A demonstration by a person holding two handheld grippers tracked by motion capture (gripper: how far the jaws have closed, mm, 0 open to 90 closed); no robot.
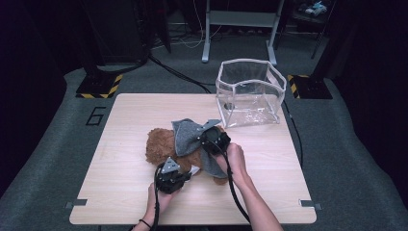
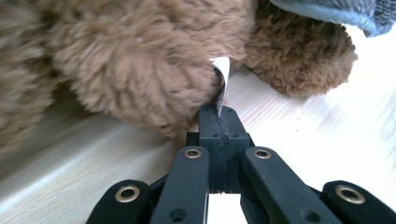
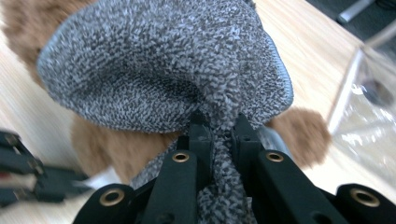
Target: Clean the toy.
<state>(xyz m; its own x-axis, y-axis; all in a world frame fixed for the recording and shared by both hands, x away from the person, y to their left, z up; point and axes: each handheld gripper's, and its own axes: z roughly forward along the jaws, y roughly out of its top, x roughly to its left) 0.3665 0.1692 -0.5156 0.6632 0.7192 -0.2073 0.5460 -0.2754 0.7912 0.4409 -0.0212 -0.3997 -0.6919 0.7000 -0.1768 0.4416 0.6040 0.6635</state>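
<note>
Left gripper (image 2: 219, 112) clenched on teddy's white tag (image 2: 223, 77), right gripper (image 3: 219, 123) pinching grey cloth (image 3: 163, 60) bunched over bear (image 1: 161, 144).

High view overhead, facing forward-down; gripper views close, level; all share teddy bear (image 1: 166, 144)

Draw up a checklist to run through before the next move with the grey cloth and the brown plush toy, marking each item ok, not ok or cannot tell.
1. Right gripper pinches the grey cloth: ok.
2. Left gripper is shut on the white tag of the plush toy: ok.
3. Cloth covers the whole toy: not ok, brown fur shows in the high view.
4. Toy rests on the table: ok.
5. Clear bag stands open: ok.
6. Tag will bear a pull: cannot tell.
</note>
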